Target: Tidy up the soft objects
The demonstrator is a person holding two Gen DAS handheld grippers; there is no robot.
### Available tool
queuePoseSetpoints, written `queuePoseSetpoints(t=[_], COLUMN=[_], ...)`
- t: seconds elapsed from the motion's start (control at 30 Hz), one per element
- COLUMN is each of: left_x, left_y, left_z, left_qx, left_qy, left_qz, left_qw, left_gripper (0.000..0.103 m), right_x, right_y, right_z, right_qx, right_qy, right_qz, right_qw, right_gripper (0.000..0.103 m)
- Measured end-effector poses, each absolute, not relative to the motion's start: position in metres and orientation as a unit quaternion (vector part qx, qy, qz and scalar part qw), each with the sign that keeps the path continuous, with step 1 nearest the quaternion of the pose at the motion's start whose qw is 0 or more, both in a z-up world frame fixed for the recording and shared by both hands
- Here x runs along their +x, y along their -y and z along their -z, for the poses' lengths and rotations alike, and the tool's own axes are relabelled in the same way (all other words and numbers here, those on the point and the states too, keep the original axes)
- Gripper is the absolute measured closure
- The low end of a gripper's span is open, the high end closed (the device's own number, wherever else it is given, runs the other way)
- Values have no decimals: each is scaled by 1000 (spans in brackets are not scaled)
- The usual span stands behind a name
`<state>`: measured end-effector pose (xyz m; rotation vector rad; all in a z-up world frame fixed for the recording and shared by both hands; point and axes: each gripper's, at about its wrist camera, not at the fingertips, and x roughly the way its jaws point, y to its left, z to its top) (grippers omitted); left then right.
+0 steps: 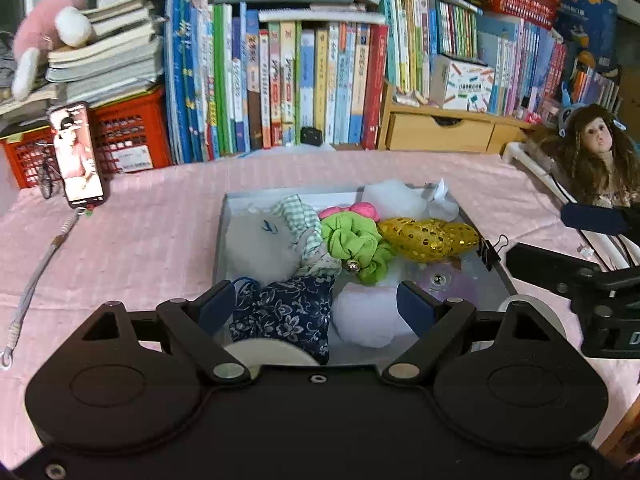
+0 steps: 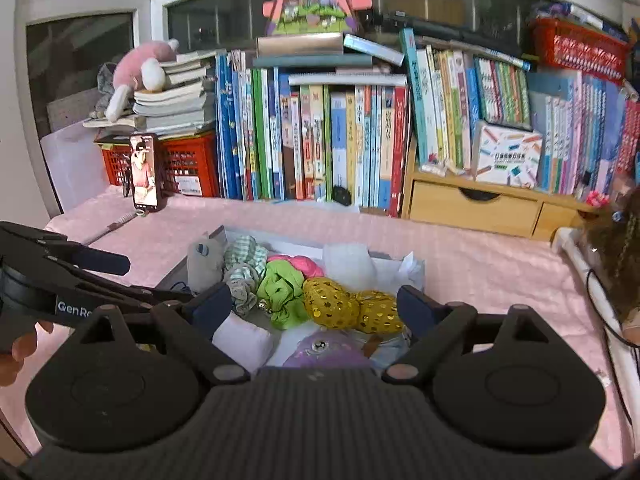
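Hovering empty and wide open, left gripper [image 1: 316,306] and right gripper [image 2: 314,306] flank the box [image 1: 222,236] of soft things.

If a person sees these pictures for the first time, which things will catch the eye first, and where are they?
First, the grey tray in the middle of the pink tablecloth, heaped with soft things: a bright green scrunchie at its centre and a gold sequin bow right of it. Behind stands a wall of colourful books. Both hand-held grippers, left and right, hang open over the tray's near end.
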<state>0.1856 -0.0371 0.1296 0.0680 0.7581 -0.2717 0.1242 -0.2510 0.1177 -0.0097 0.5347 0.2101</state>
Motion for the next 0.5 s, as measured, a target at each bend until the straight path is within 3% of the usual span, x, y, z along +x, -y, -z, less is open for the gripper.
queuePoseSetpoints(t=[0.5], left_x=[95], left_y=[37], left_z=[-121], left_qx=[38], left_qy=[-304], left_qz=[149], left_qw=[940], left_gripper=[13], right_x=[43], right_y=[259], right_z=[-108], right_qx=[10], right_qy=[-192], right_qz=[-85], right_qw=[978], right_gripper=[2])
